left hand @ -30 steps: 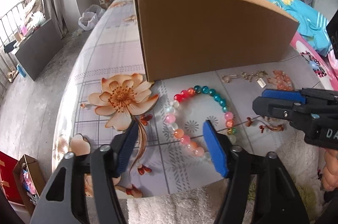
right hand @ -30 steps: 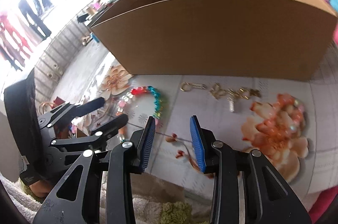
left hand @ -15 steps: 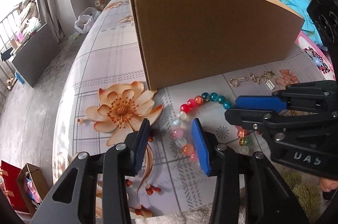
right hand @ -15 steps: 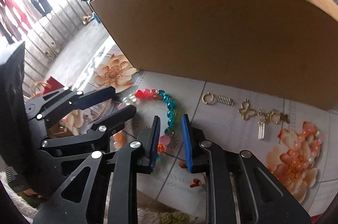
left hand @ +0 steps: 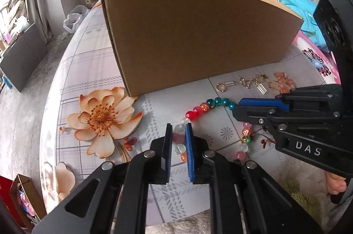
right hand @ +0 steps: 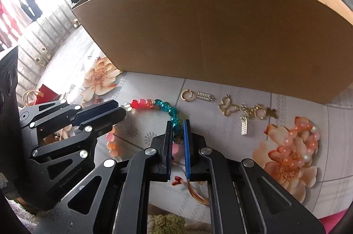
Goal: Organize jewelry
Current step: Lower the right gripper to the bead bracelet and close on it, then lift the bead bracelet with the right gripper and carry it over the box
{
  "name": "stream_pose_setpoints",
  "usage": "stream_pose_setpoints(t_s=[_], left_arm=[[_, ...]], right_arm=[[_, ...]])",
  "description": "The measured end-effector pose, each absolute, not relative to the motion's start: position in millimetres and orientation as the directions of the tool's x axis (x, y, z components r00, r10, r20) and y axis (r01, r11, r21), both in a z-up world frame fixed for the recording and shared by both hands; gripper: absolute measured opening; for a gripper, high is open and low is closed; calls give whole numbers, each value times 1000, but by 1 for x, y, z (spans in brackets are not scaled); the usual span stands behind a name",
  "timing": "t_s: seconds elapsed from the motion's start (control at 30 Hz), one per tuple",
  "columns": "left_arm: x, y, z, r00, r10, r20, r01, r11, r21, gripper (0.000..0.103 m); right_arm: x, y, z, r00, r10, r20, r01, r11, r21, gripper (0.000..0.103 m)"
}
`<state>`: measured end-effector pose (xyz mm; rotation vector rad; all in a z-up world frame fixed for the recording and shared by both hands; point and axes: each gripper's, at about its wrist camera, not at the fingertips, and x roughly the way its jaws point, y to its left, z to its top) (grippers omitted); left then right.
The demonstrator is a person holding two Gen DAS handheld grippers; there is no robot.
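"DAS" is printed on the right gripper [left hand: 237, 105]. Both grippers tilt downward, jaws closing on the bracelet [left hand: 198, 110]: the left gripper [left hand: 178, 134] pinches pale beads, the right teal ones.

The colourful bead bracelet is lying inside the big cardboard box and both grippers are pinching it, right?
Not quite. The bead bracelet lies on the flowery table in front of the cardboard box, not inside it, as the right wrist view shows. The left gripper and right gripper are closing on it.
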<state>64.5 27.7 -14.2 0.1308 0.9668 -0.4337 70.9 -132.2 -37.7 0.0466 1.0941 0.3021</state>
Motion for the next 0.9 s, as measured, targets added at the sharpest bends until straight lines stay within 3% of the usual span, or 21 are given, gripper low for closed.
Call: stream_pose_setpoints(t_s=[0.5,0.57,0.9], left_arm=[[68,18,-15,486,-257,-835,400,915,-49,19],[68,17,-15,492,-263,-830,403,914,-51,10],[49,26,18,545,-333,-769,409,907,-103,9]], right_arm=[[59,-157,-37,450,290,-845,-244,950,196,8],[61,-151,-40,450,307,-839,-237,946,220,7],[40,-177,-11,505,371,-779,-226,928,296,7]])
